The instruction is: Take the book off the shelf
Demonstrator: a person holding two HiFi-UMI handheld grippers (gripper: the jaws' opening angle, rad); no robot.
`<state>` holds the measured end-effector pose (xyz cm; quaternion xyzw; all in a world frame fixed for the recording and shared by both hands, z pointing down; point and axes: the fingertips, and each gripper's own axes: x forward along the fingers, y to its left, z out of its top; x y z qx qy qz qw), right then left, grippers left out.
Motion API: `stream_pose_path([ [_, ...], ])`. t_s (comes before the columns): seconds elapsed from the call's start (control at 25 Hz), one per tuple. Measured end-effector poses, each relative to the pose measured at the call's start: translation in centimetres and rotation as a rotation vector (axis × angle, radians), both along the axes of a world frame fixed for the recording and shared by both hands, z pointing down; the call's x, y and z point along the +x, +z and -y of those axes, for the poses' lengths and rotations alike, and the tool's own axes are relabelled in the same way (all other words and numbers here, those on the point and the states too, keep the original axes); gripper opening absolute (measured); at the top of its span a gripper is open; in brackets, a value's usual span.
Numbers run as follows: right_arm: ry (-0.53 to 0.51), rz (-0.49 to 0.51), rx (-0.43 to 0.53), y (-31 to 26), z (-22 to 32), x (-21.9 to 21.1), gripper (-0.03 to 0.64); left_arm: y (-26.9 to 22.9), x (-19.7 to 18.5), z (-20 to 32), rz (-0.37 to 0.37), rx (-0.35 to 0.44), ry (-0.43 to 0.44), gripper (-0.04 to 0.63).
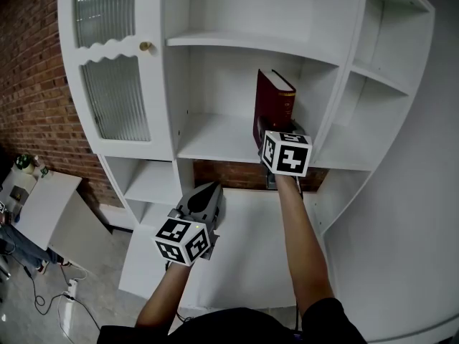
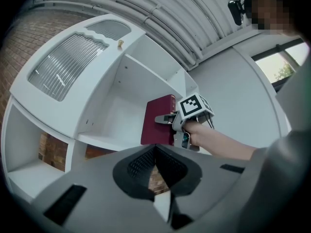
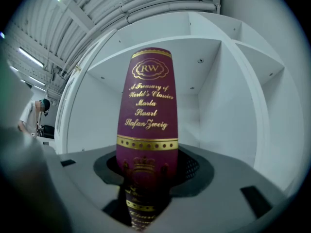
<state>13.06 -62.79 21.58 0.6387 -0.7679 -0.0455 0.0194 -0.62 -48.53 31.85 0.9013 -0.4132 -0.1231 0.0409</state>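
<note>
**Head view.** The book (image 1: pixel 272 106), bound in dark red, stands upright in the middle compartment of the white shelf unit (image 1: pixel 215 138), towards that compartment's right wall. The right gripper (image 1: pixel 281 136) is at the lower end of the spine. The left gripper (image 1: pixel 203 196) hangs lower and to the left, in front of the lower shelves and well apart from the book. No lettering can be read here. Each marker cube shows only black-and-white squares.

**Left gripper view.** The left gripper (image 2: pixel 154 152) has its jaws drawn together at the tips with nothing between them. Only brick shows through the small gap lower down. Beyond them, the book (image 2: pixel 158 120) is inside the compartment, with the right gripper (image 2: pixel 167 119) against its spine.

**Right gripper view.** The right gripper (image 3: pixel 146 178) has its jaws clamped on the lower spine of the book (image 3: pixel 148 106). Gold lettering on the spine reads "RW" in an emblem, then "A Treasury of World's Classics", "Maria Stuart" and "Stefan Zweig". Below are a gold band and a crown device. The print lower down, between the jaws, is too dark to read.

**Progress.** The grasp looks complete, but the removal is not. The book has not yet cleared the shelf front. No view shows whether its foot rests on the board. Drawing it out towards the person is the part left to do.
</note>
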Motion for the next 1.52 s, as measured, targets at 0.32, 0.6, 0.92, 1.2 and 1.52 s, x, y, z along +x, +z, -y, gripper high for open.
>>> stream_pose_path([
  [0.32,0.017,0.019,-0.001,0.5,-3.3,-0.3,0.239,0.0,-1.0,-2.7,0.001,0.002,0.017,0.015],
  [0.6,0.024,0.027,0.002,0.5,-6.6,-1.0,0.239,0.2,-1.8,-4.9,-0.004,-0.008,0.037,0.015],
  [0.92,0.040,0.038,0.005,0.6,-9.9,-1.5,0.239,0.3,-2.4,-7.5,-0.002,-0.009,0.061,0.015],
  [1.2,0.055,0.040,0.013,0.9,-12.4,-2.2,0.239,0.3,-3.3,-9.4,0.005,-0.009,0.070,0.015],
  [1.52,0.076,0.050,0.003,1.6,-14.9,-2.4,0.239,0.3,-4.0,-11.6,0.014,-0.003,0.088,0.015],
])
